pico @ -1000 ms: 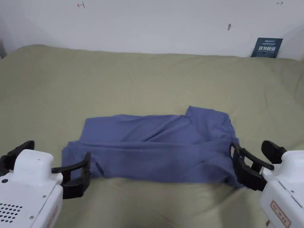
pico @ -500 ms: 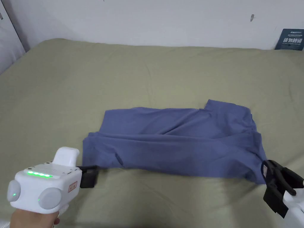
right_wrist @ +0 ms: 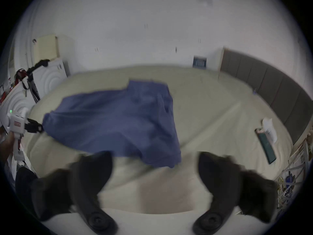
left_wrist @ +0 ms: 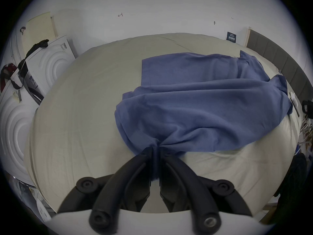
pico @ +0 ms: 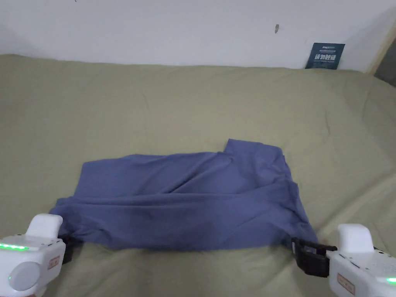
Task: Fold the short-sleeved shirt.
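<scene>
Shirt [pico: 185, 201] lies crosswise in front of you, long axis left to right, near edge between your two grippers

The blue shirt sits on the olive bed cover [pico: 193, 100], part-folded into a wide band with loose wrinkles and one end spread broader at your right. Your left gripper [left_wrist: 155, 151] has its jaws clamped on the near left corner, cloth bunched between them. Your right gripper [right_wrist: 155, 159] stands with jaws wide apart just short of the near right corner, not touching it, so I judge that corner needs catching before you lift
</scene>
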